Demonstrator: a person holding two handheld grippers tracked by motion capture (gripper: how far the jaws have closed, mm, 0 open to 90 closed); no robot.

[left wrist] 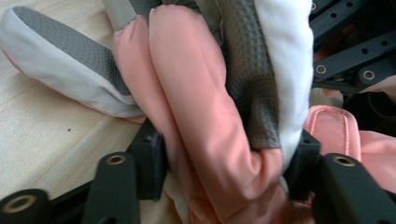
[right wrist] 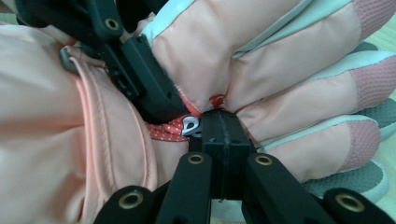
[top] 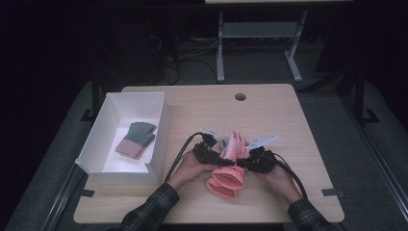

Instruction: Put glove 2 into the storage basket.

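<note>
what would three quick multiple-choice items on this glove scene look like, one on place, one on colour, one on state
1. Where does the folded grey and pink pair lie?
A. in the white box
B. on the bare table
C. on the floor

2. What is the main colour of the glove held between the grippers?
A. blue
B. pink
C. yellow

3. How do the right gripper's fingers stand?
A. wide open
B. shut on the glove
C. lying on the table

A: the folded pair rests inside the white box.
B: the glove is pink.
B: the right gripper pinches the glove's fabric at the wrist.
</note>
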